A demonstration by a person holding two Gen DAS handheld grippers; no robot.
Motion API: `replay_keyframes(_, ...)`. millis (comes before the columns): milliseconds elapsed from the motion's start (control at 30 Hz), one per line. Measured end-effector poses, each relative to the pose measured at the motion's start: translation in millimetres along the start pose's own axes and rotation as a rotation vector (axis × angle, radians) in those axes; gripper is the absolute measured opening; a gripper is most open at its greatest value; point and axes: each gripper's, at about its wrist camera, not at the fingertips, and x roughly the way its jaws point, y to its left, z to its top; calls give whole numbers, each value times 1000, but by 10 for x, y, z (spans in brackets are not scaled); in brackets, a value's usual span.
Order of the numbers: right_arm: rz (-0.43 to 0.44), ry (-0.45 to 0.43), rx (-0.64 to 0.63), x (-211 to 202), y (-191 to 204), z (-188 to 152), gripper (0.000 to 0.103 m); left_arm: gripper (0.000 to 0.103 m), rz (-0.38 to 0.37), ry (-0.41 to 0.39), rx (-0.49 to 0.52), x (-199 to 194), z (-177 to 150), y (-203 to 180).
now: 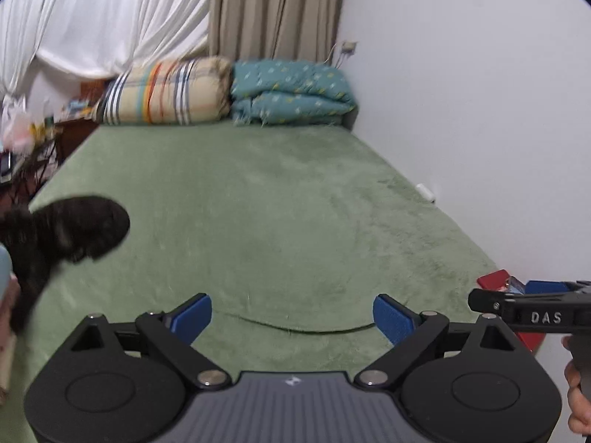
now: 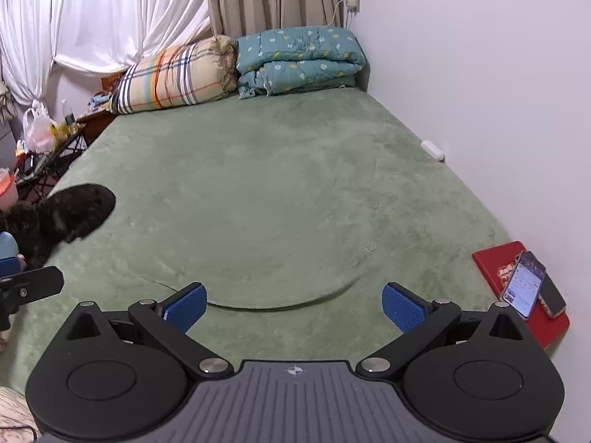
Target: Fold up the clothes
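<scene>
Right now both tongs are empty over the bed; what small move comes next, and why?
Probably swing the left tongs toward the dark garment at the bed's left edge. Both tongs, right included, are open and empty, and it seems the only clothing in view.

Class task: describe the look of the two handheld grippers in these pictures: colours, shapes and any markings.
Each gripper, left and right, has two fingers with blue textured pads on black linkage arms, silver pivot pins, two round black housings and a grey ribbed centre plate bearing a small white emblem. In the left wrist view, the right gripper's black side reads "DAS".
</scene>
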Motion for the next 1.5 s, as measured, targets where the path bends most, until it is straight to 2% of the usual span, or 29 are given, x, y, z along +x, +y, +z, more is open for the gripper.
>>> replay_keyframes(67, -16, -15, 8, -145, 25, 47, 101, 94, 1, 8, -52, -107, -5, 14)
replay_keyframes(167, -31, -48, -8, -391, 89, 80, 101, 95, -19, 48, -59, -247, 30, -26)
replay_keyframes(267, -46, -81, -43, -620, 168, 67, 102, 95, 20, 66, -47, -297, 71, -193)
replay_keyframes(367, -37, -85, -71, -682, 221, 52, 102, 95, 39, 55, -29, -340, 90, -270)
replay_keyframes(500, -11, -68, -75, -708, 245, 42, 102, 95, 122, 11, -76, -530, 126, -326)
replay_keyframes(600, -21, -74, -71, -744, 254, 16, 102, 95, 162, 15, -104, -592, 128, -288)
replay_keyframes(667, -23, -78, -65, -793, 260, -17, 102, 95, 160, 37, -71, -593, 132, -283)
replay_keyframes(700, -13, -78, -56, -821, 256, -38, 102, 95, 164, 56, -22, -594, 121, -305)
replay_keyframes(800, 24, -63, -40, -833, 231, -45, 102, 95, 216, 49, 34, -649, 62, -359)
replay_keyframes(933, 44, -55, -42, -899, 269, -81, 102, 95, 195, 63, 44, -721, 7, -405)
replay_keyframes(1100, 43, -61, -50, -988, 352, -133, 102, 95, 235, 60, 63, -743, -55, -439)
replay_keyframes(1500, 48, -54, -60, -916, 430, -84, 101, 95, 240, 83, 12, -669, -31, -336)
